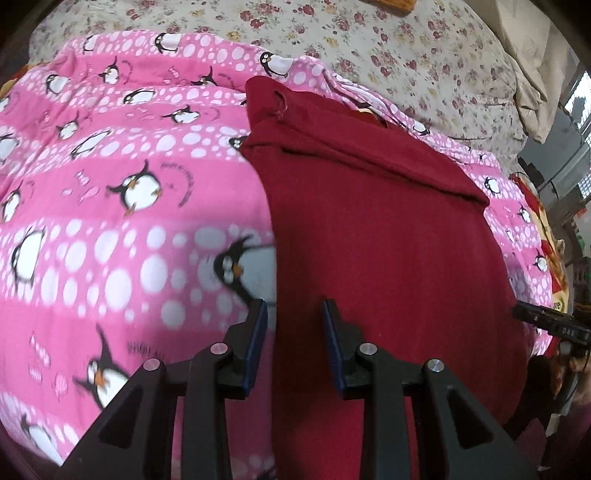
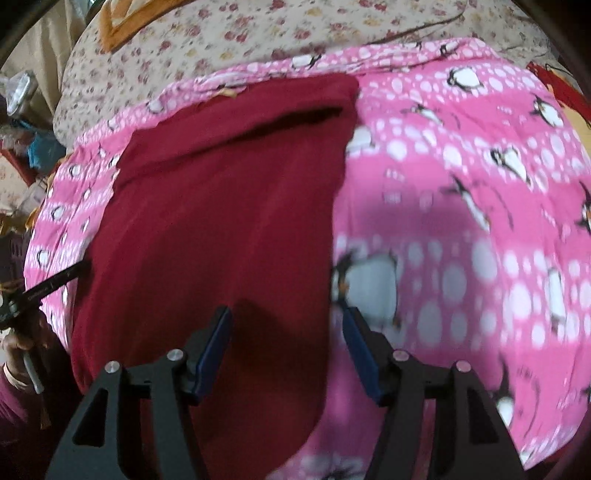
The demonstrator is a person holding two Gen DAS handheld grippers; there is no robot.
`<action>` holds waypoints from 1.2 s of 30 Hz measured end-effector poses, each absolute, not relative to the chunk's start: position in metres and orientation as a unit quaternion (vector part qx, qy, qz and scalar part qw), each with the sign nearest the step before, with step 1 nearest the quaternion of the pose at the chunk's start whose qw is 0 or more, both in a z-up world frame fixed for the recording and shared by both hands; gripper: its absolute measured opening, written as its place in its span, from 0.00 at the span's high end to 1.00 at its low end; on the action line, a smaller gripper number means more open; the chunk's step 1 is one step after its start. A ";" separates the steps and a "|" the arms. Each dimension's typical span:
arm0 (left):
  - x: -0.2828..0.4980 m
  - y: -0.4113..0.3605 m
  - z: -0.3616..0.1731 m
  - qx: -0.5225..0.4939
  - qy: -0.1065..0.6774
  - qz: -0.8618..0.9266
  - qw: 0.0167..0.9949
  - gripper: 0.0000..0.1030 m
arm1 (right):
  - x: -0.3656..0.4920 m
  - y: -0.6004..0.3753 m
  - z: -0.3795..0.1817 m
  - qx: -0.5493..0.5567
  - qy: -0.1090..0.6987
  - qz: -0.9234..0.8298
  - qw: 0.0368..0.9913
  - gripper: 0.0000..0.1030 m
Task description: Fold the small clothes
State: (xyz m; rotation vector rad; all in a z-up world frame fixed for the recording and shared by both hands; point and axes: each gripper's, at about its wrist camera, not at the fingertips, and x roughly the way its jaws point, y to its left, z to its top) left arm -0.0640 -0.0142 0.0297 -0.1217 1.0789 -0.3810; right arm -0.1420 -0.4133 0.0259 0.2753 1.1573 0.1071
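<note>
A dark red garment (image 1: pixel 380 236) lies flat in a long folded strip on a pink penguin-print blanket (image 1: pixel 110 192). It also shows in the right wrist view (image 2: pixel 221 221). My left gripper (image 1: pixel 294 310) is open and empty, its jaws straddling the garment's near left edge. My right gripper (image 2: pixel 287 317) is open and empty, its jaws straddling the garment's near right edge. The right gripper's tip (image 1: pixel 546 323) shows at the right edge of the left wrist view. The left gripper's tip (image 2: pixel 55 282) shows at the left edge of the right wrist view.
The pink blanket (image 2: pixel 461 184) covers a bed with a floral sheet (image 1: pixel 424 48) beyond it, also seen in the right wrist view (image 2: pixel 221 33). Cluttered items (image 2: pixel 22 155) stand off the bed's left side. A red and yellow cloth (image 1: pixel 546 236) lies at the blanket's right edge.
</note>
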 end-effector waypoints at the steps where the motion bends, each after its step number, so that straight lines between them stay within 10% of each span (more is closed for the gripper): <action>1: -0.068 -0.014 0.030 -0.058 0.510 -0.178 0.839 0.91 | -0.145 -0.411 0.025 0.128 0.546 0.053 0.826 0.37; 36: -0.147 -0.003 0.021 -0.075 0.543 -0.188 0.815 0.91 | -0.210 -0.393 0.017 0.123 0.557 0.117 0.813 0.31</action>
